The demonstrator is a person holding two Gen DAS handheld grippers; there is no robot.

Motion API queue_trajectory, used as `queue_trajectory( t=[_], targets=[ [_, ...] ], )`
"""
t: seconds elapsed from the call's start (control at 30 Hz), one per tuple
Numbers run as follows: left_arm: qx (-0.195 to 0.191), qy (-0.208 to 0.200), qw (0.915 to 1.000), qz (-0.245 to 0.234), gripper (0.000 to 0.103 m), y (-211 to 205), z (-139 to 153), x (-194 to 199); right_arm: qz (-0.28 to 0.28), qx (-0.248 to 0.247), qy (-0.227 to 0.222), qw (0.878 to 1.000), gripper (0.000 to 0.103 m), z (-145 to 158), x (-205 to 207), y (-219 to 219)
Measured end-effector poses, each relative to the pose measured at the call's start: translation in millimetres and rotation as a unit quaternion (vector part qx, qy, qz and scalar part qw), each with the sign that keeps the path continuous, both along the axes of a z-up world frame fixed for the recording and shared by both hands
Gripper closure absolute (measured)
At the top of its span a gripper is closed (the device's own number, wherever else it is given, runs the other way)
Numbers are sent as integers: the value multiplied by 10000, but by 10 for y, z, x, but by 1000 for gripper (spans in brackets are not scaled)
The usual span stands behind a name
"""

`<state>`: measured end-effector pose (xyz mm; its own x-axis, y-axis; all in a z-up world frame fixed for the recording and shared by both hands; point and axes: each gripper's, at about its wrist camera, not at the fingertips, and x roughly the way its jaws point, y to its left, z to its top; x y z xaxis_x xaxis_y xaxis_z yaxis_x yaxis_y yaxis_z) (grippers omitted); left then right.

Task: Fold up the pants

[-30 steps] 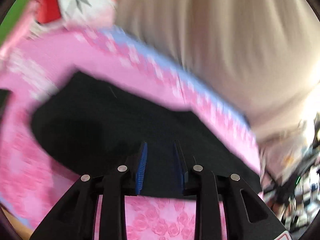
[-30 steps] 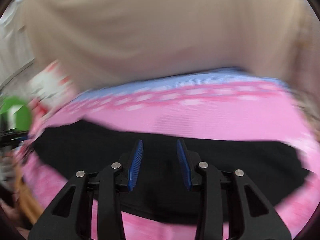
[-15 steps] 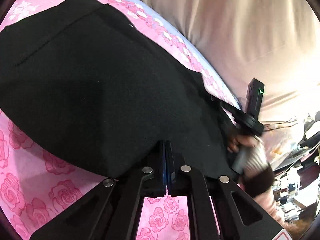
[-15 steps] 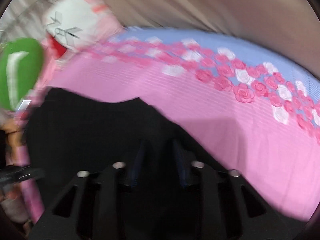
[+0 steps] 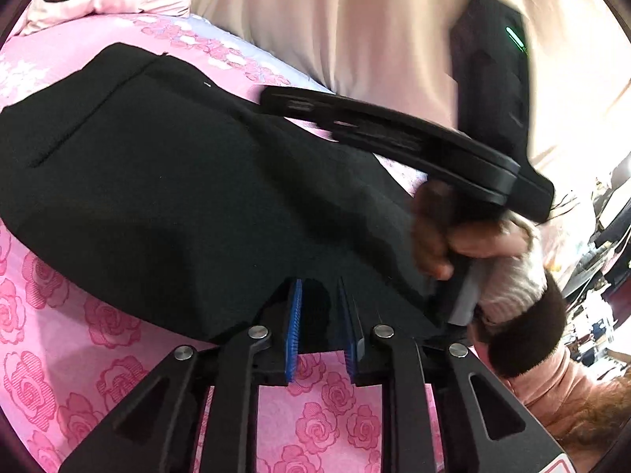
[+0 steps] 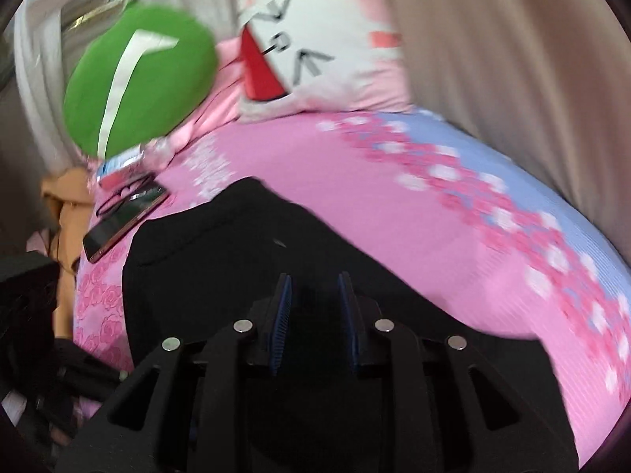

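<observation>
Black fabric pants lying folded in a thick pile on the bed, on a pink rose-print bedsheet with a pale blue band along the far edge. Left hand-held gripper poised at the near hem of the pants, blue-padded fingers apart, cloth showing in the gap but nothing pinched. Right hand-held gripper low over the same black cloth, fingers likewise apart and gripping nothing. In the left wrist view, right hand wrapped round the black handle of its tool, beside the right end of the pants. Beyond the pants: white cat-face pillow, round green cushion, dark smartphone on the sheet, beige curtain behind.
</observation>
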<state>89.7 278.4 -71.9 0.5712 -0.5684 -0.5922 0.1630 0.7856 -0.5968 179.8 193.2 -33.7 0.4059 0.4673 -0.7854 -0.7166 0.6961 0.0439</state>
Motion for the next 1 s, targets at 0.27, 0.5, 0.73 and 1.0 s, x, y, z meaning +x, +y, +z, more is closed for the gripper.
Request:
queue_trajectory(
  t=[0.27, 0.5, 0.73, 1.0],
  targets=[
    [98, -98, 9999, -72, 78, -22, 49, 8, 121, -50, 78, 9999, 103, -153, 143, 222],
    [48, -109, 9999, -63, 78, 21, 44, -50, -9, 423, -76, 9991, 99, 135, 108, -10],
    [337, -191, 9992, -40, 75, -93, 95, -132, 166, -98, 257, 9995, 93, -296, 137, 239],
    [388, -243, 9989, -106, 70, -160, 89, -124, -11, 81, 462, 9989, 103, -367, 284, 220]
  ],
)
